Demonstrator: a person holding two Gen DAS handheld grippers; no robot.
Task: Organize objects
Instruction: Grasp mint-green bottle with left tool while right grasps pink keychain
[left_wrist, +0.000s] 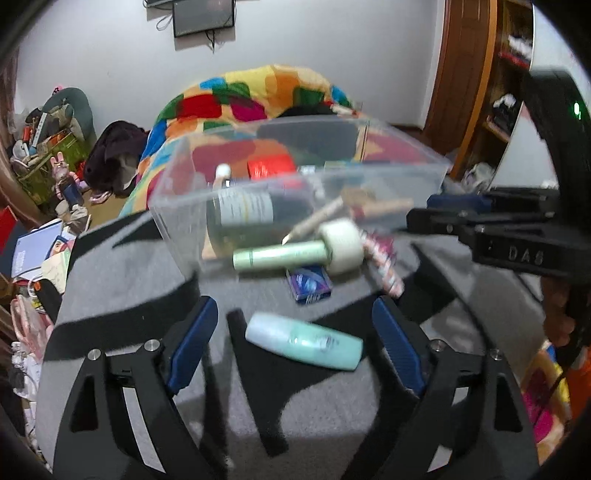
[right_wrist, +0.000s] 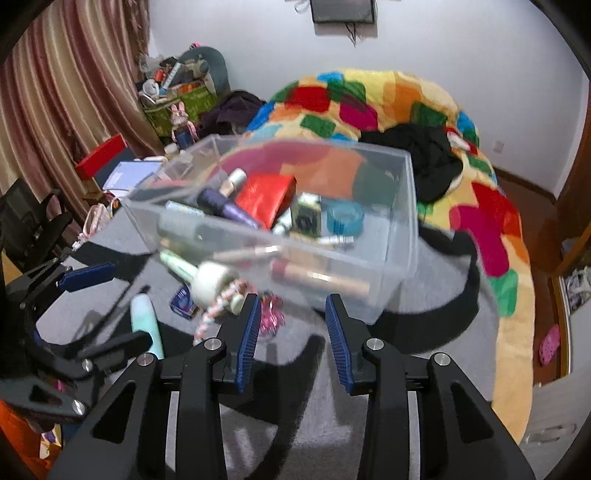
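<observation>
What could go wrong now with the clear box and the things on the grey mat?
1. The clear box looks tilted and blurred, so more things may spill out.
2. The mint bottle lies on its side between the open left hand-held gripper jaws; it could roll away.
3. The right hand-held gripper may bump the box.

A lived-in home bedroom is shown. A bed is covered by a multicoloured patchwork blanket with dark clothes thrown over it, striped curtains are hung at one side, and a flat screen is mounted on the white wall. A wooden door and shelving are seen at the other side, and bags, boxes and a pink rabbit toy are heaped in the corner.
</observation>
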